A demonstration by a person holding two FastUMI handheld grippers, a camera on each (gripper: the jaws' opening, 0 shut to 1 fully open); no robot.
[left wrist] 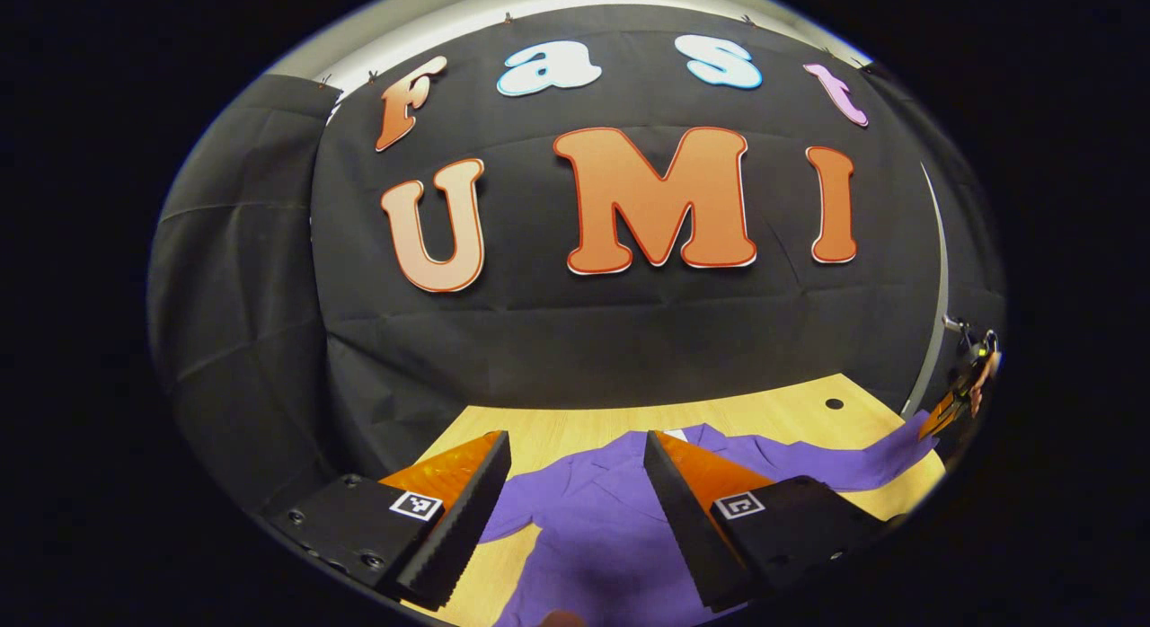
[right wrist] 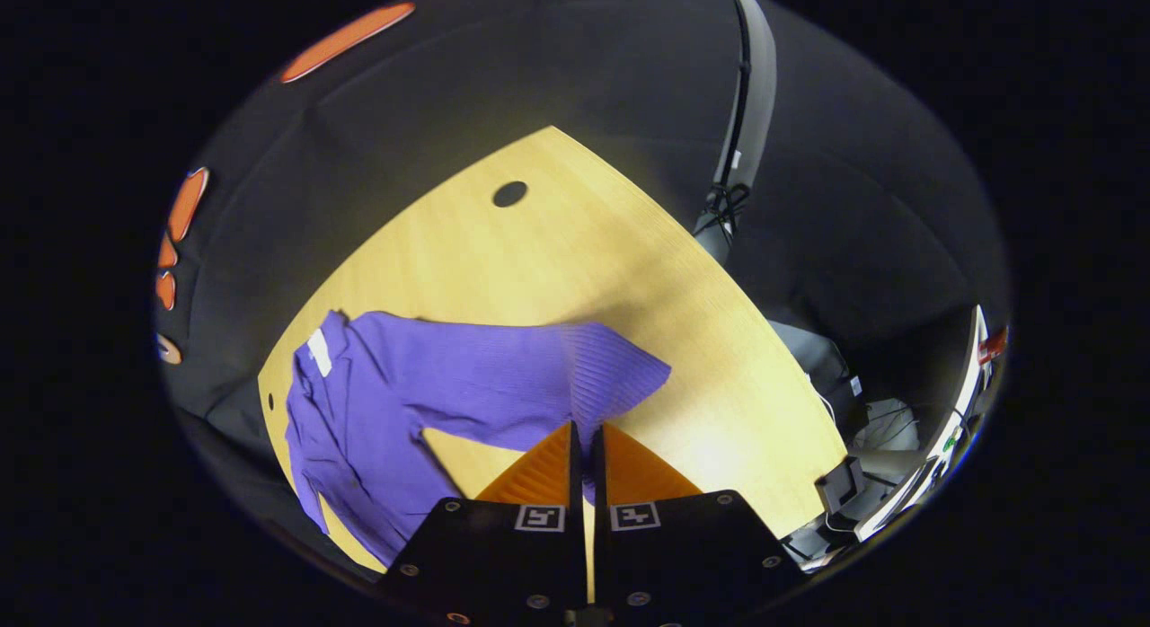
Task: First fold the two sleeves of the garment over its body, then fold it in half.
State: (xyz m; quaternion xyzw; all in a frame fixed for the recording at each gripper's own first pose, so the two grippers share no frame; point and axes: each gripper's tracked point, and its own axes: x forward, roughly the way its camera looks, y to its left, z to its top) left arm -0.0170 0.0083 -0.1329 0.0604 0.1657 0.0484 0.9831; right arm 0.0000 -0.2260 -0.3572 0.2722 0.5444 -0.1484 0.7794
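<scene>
A purple long-sleeved garment [right wrist: 377, 402] lies on the wooden table [right wrist: 584, 259]. One sleeve [right wrist: 530, 375] stretches toward my right gripper [right wrist: 586, 429], whose jaws are shut on the ribbed cuff end and hold it raised off the table. In the left gripper view the garment's body [left wrist: 584, 519] lies under my left gripper [left wrist: 575, 452], which hovers open above it with nothing between its fingers. The same sleeve [left wrist: 844, 465] runs to the right there, where the right gripper [left wrist: 943, 416] pinches its end at the table's edge.
A round hole [right wrist: 509, 193] sits in the table's far part. A pole with cables [right wrist: 741, 124] rises beyond the table edge, and gear with wires [right wrist: 862, 465] lies lower right. A white tag [right wrist: 319, 351] shows at the garment's collar.
</scene>
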